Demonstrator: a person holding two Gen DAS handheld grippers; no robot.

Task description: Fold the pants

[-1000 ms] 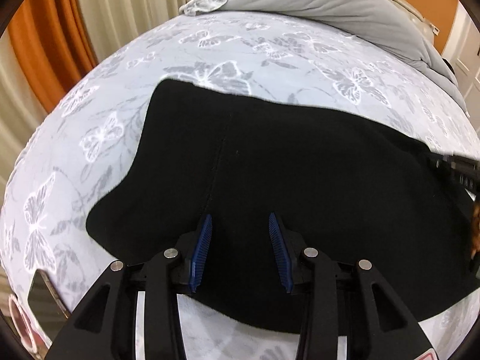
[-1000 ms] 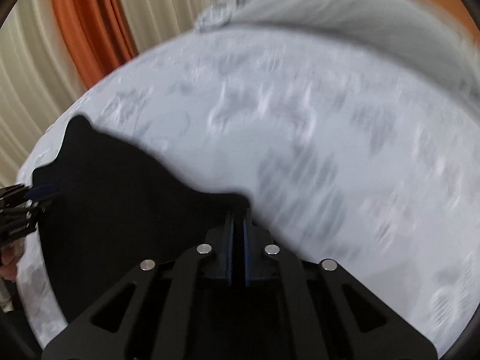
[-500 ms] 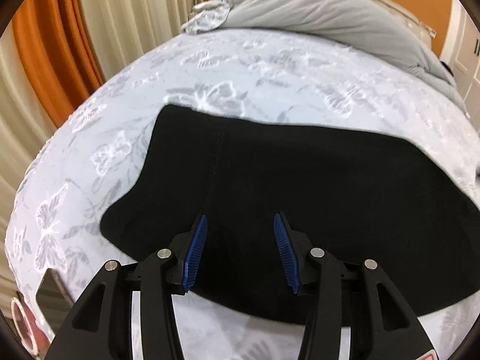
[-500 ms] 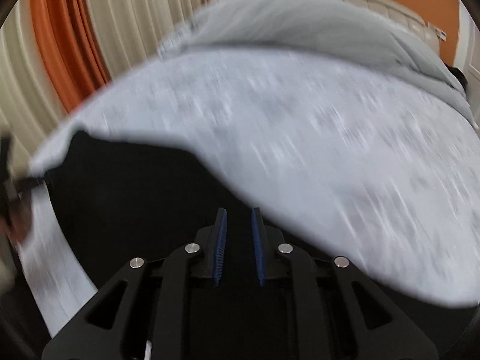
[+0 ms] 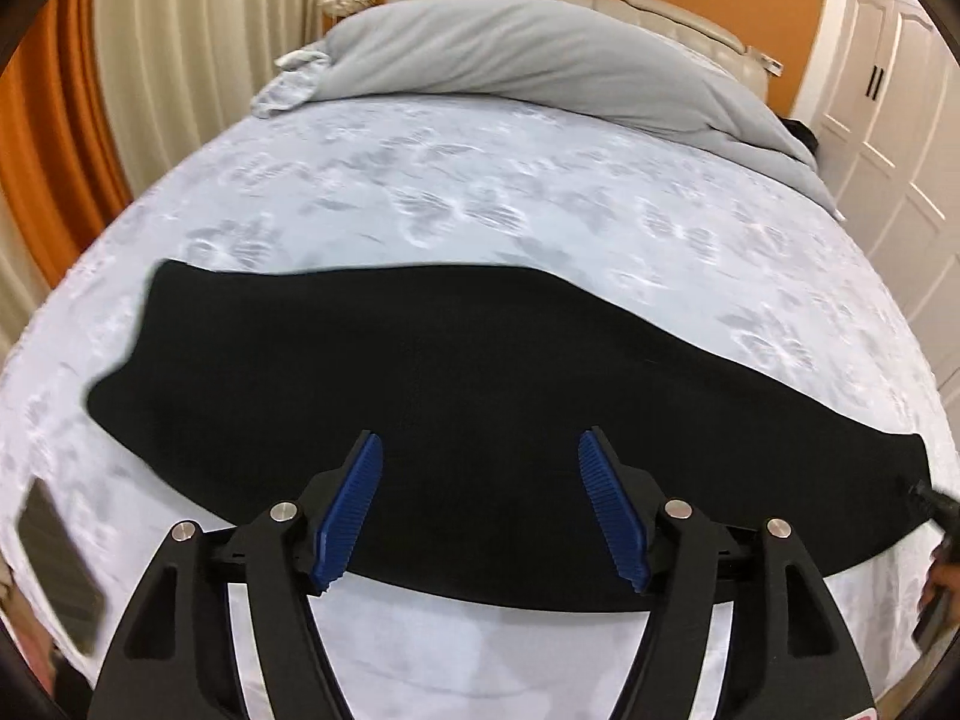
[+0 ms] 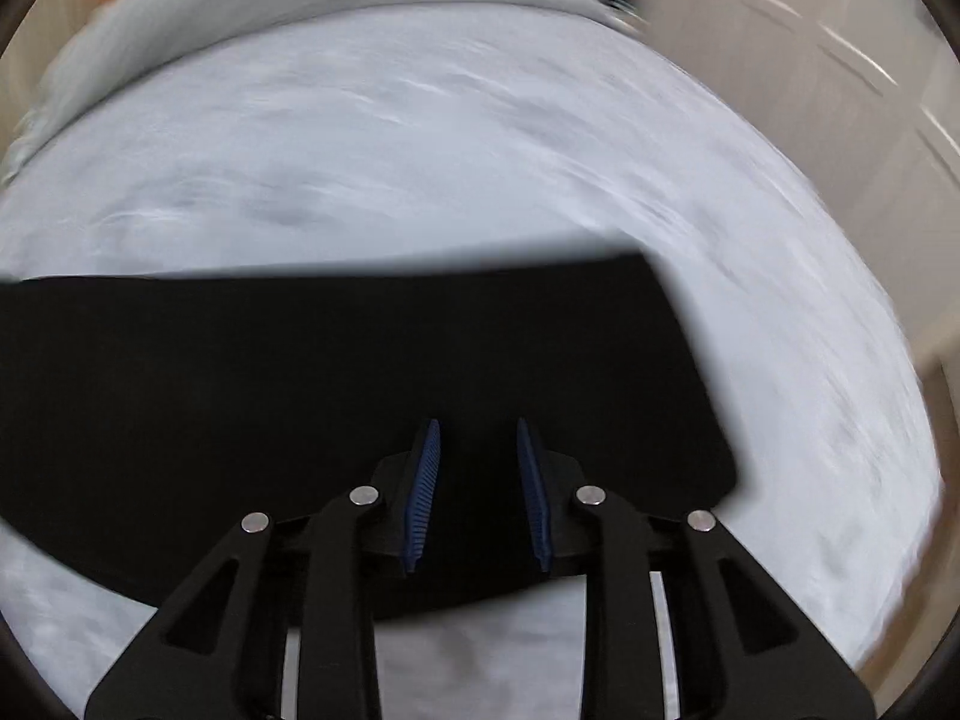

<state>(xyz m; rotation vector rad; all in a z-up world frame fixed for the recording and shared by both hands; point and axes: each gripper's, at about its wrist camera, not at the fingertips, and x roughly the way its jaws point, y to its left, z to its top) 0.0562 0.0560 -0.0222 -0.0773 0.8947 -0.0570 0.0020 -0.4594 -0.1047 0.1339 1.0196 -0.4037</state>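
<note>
Black pants (image 5: 456,384) lie flat in a long band across the near part of the bed (image 5: 480,204), on the butterfly-print sheet, with a grey duvet (image 5: 540,66) bunched at the headboard end. Left gripper (image 5: 480,498) hangs over the pants' near edge, jaws wide apart and just been opening, nothing between the blue pads. Right gripper (image 6: 477,492) sits above the pants' squared end (image 6: 678,372) in a motion-blurred view, jaws parted a little and just been opening, cloth below them but not pinched.
</note>
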